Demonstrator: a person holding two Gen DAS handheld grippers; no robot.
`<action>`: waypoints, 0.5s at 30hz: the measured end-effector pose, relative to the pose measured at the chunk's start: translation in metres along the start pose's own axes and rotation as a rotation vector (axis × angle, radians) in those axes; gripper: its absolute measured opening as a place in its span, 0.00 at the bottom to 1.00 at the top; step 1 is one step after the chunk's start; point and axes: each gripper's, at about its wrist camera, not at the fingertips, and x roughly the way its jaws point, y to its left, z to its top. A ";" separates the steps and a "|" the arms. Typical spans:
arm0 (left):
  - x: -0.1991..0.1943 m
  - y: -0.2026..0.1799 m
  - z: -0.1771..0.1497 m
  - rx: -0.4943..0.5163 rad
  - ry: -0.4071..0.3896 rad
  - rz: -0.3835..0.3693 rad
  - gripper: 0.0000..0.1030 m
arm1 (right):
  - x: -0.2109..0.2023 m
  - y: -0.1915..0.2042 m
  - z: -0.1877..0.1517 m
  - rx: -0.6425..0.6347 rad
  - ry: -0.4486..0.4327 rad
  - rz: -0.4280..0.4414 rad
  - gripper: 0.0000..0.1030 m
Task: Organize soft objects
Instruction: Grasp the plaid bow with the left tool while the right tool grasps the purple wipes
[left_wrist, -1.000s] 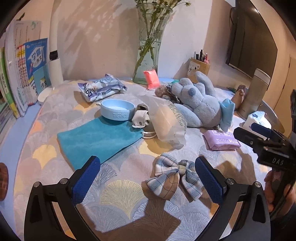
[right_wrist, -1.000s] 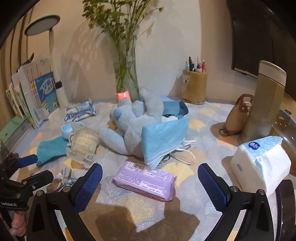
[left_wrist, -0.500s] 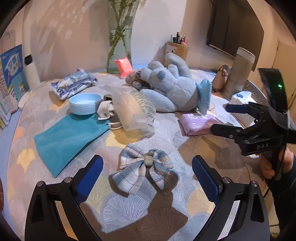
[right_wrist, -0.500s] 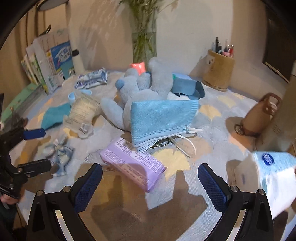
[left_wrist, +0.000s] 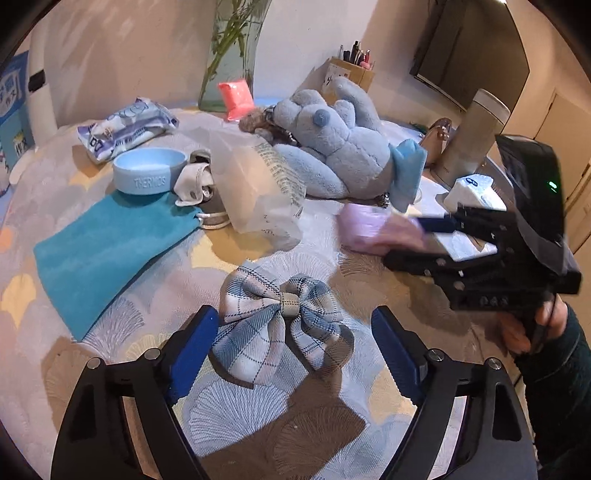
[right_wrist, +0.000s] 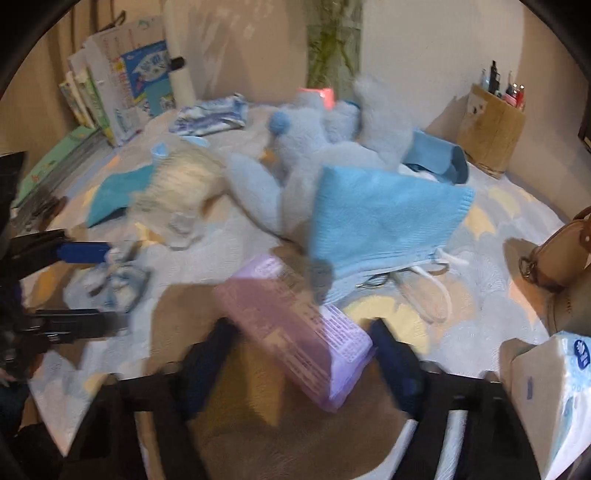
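A blue plaid fabric bow lies on the patterned tablecloth between the open fingers of my left gripper. My right gripper is open and straddles a purple tissue pack; the pack also shows in the left wrist view, with the right gripper over it. A blue plush toy lies behind, with a light blue cloth leaning on it. A teal cloth lies flat to the left.
A blue Thermos bowl, a clear plastic bag, a wipes pack, a glass vase, a pen holder, a steel flask, a white tissue pack and a brown pouch crowd the table. Books stand at the left.
Both grippers moved forward and down. The left one now frames the bow. The right one now straddles the purple pack; its view is motion-blurred.
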 end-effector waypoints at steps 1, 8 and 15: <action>0.000 0.001 0.000 0.001 -0.003 0.007 0.81 | -0.004 0.005 -0.004 0.006 -0.005 0.027 0.55; -0.001 0.006 0.003 -0.002 0.005 0.054 0.81 | -0.017 0.035 -0.019 0.055 -0.025 0.085 0.50; 0.010 -0.001 0.004 0.030 0.015 0.112 0.54 | 0.000 0.033 0.001 0.208 -0.010 0.098 0.53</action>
